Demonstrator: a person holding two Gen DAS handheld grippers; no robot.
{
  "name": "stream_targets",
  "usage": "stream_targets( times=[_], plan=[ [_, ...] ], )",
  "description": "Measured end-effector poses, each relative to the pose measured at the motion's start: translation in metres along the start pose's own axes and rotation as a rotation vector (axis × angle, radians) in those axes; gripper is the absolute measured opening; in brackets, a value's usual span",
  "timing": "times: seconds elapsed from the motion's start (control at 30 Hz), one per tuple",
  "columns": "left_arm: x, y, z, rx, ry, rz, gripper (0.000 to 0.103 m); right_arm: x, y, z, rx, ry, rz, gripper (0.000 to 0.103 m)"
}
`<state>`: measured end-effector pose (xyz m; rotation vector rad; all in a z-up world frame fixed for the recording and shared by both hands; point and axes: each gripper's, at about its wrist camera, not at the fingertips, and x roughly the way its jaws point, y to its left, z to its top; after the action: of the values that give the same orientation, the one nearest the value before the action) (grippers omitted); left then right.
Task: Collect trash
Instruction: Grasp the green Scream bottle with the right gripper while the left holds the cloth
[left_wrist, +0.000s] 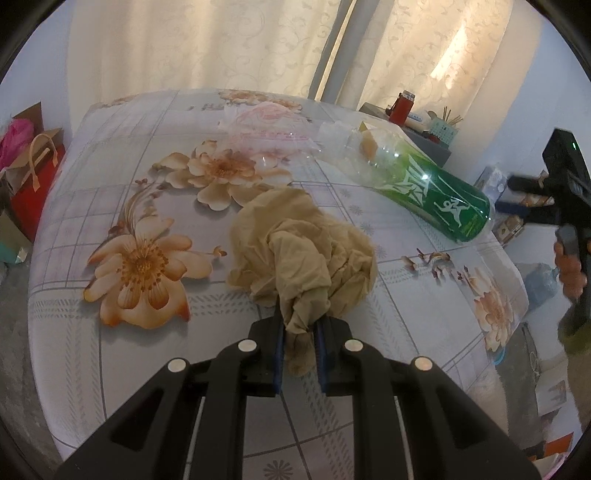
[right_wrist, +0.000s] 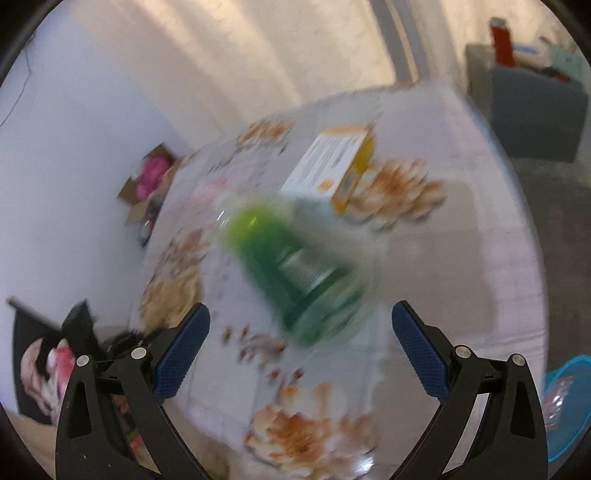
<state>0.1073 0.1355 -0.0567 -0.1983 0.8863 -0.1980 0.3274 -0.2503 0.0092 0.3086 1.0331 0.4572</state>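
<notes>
My left gripper (left_wrist: 300, 332) is shut on a crumpled beige paper wad (left_wrist: 295, 247) that rests on the flowered tablecloth (left_wrist: 129, 184). A green plastic bottle (left_wrist: 424, 184) lies on its side at the right; it also shows blurred in the right wrist view (right_wrist: 295, 273). A clear plastic bag (left_wrist: 266, 129) lies at the far side. A white and yellow carton (right_wrist: 332, 166) lies beyond the bottle. My right gripper (right_wrist: 301, 339) is open and empty, just short of the bottle's base; it shows at the right edge of the left wrist view (left_wrist: 565, 199).
A blue bin (right_wrist: 569, 406) sits low at the right past the table edge. Bags and a cardboard box (left_wrist: 33, 158) stand on the floor at the left. A grey side table (left_wrist: 417, 125) with a red flask stands behind. Curtains hang at the back.
</notes>
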Motion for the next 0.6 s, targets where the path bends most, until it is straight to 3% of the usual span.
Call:
stream_targets(
  times=[0.1, 0.2, 0.33, 0.43, 0.5, 0.57, 0.6],
  plan=[
    [0.0, -0.001, -0.001, -0.003, -0.001, 0.001, 0.013, 0.01, -0.009, 0.023, 0.048, -0.03, 0.032, 0.095],
    [0.0, -0.001, -0.002, -0.009, -0.002, 0.002, 0.013, 0.029, 0.007, 0.038, -0.013, -0.001, 0.022, 0.095],
    [0.0, -0.002, -0.001, -0.013, -0.006, 0.008, 0.013, 0.076, 0.043, 0.042, -0.197, 0.159, -0.06, 0.095],
    [0.001, -0.002, -0.001, -0.012, -0.008, 0.012, 0.013, 0.103, 0.061, 0.035, -0.294, 0.232, -0.119, 0.095],
    [0.001, -0.002, -0.001, -0.011, -0.008, 0.015, 0.013, 0.112, 0.066, 0.028, -0.319, 0.269, -0.145, 0.088],
    [0.001, -0.002, -0.002, -0.012, -0.008, 0.017, 0.013, 0.114, 0.069, 0.02, -0.317, 0.291, -0.158, 0.072],
    [0.001, -0.002, -0.002, -0.012, -0.009, 0.018, 0.013, 0.111, 0.07, 0.014, -0.308, 0.295, -0.161, 0.071]
  ],
)
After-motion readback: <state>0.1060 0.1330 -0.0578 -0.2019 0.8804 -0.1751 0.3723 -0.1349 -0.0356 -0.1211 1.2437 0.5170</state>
